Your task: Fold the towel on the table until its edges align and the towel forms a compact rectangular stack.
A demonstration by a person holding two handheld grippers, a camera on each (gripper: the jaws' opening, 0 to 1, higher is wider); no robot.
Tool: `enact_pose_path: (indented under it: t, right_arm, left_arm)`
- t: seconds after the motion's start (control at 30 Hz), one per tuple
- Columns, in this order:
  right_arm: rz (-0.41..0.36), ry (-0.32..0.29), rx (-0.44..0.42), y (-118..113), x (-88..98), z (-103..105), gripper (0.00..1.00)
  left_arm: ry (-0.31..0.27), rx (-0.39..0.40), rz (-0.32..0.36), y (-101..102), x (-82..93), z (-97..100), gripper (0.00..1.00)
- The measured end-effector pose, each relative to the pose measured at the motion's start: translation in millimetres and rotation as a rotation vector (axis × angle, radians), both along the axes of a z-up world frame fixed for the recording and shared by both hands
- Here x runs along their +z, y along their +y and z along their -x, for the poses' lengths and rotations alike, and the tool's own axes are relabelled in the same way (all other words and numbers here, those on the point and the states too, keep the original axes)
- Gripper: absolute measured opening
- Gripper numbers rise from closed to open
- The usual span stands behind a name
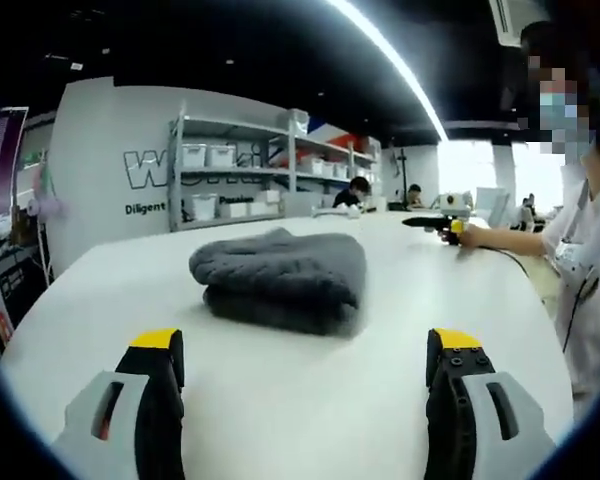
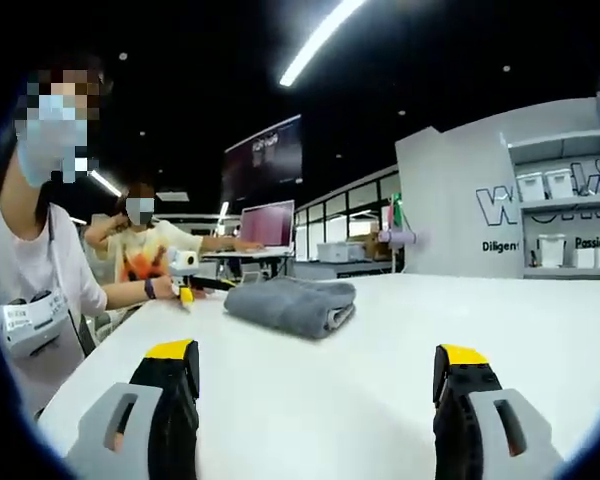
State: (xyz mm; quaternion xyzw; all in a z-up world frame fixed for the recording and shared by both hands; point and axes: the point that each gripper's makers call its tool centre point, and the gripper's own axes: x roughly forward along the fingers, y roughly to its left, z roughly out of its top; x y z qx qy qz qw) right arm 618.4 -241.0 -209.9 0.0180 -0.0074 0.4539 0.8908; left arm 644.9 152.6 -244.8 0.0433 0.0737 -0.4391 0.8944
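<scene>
White table [image 1: 280,400] with a folded grey towel [image 1: 280,275] on top

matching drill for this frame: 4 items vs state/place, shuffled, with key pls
Items:
1. towel
2. left tongs
3. shelving unit
4. laptop

States/places:
A. stands against the far wall, holding white bins
B. folded into a grey stack, lying on the white table
C. lid open, pink screen lit, on a desk in the background
D. open, jaws spread wide above the table, holding nothing

Pairs: 1-B, 2-D, 3-A, 4-C
</scene>
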Motion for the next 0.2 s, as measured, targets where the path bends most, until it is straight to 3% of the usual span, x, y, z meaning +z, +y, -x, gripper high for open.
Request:
enact_pose_path:
  t: [0.2]
  right_arm:
    - [0.009,0.005,0.007,2.7,-2.3,0.1,1.0]
  left_arm:
    - [-0.001,0.001,-0.002,-1.8,-1.3,1.7,0.99]
